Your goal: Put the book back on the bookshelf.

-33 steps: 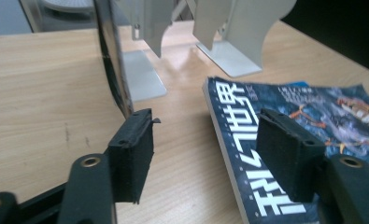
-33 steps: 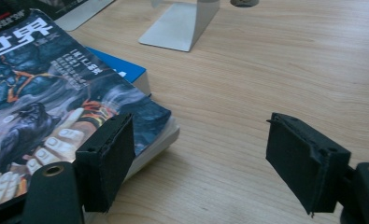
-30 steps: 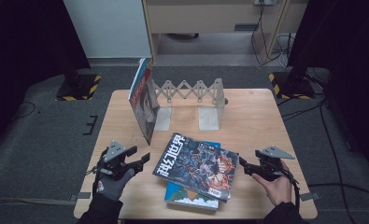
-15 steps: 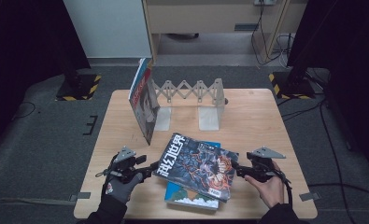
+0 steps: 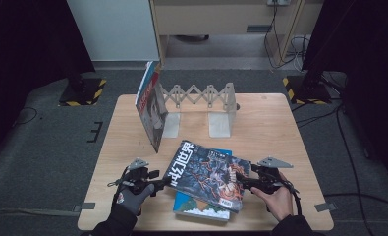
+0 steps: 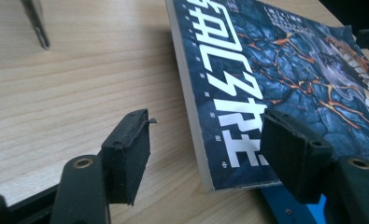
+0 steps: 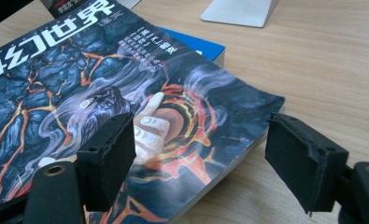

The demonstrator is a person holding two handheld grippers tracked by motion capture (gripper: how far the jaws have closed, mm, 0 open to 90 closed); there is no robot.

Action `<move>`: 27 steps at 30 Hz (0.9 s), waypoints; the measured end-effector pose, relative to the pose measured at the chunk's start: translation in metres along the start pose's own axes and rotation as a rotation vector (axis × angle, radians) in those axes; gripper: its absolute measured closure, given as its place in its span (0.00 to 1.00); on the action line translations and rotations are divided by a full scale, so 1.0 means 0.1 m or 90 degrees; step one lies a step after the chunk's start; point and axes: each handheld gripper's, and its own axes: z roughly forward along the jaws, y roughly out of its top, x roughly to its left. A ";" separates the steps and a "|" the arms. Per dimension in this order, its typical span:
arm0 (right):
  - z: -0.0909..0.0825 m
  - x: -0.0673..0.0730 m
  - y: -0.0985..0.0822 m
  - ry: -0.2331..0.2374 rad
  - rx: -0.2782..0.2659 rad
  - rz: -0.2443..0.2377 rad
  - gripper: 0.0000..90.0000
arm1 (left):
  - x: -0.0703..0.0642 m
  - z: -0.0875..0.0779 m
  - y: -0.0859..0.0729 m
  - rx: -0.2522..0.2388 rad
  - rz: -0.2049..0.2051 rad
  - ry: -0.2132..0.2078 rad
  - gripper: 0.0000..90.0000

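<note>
Dark magazine (image 5: 208,174) lies on a blue book (image 5: 196,206) near the table's (image 5: 270,118) front edge; left gripper (image 5: 163,183) and right gripper (image 5: 244,184) straddle its opposite edges, jaws apart, not clamping; another magazine (image 5: 150,110) stands in the rack (image 5: 201,96) behind

A glossy paper magazine (image 5: 207,176) lies on the pale, matt wood-grain counter (image 5: 280,128); each tool's pads (image 7: 108,158) look like rough black foam, and the bookend (image 5: 220,123) is perhaps matt metal.

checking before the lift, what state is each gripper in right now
Left gripper: open, jaws astride the spine edge of the dark magazine, not pressing it.
Right gripper: open, astride the magazine's other edge, holding nothing.
</note>
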 end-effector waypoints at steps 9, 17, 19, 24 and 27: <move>0.04 0.00 -0.02 0.004 0.016 0.016 0.28 | 0.04 0.08 -0.02 0.007 -0.033 -0.030 0.33; 0.08 0.00 -0.05 0.010 0.020 0.042 0.25 | 0.02 0.15 -0.03 0.015 -0.040 -0.068 0.33; 0.09 0.00 -0.05 0.013 0.021 0.051 0.25 | 0.03 0.16 -0.04 0.018 -0.047 -0.078 0.33; 0.09 -0.01 -0.06 0.014 0.019 0.053 0.25 | 0.04 0.20 -0.04 0.023 -0.070 -0.097 0.33; 0.09 -0.02 -0.06 0.015 0.020 0.056 0.25 | 0.02 0.21 -0.04 0.032 -0.074 -0.120 0.37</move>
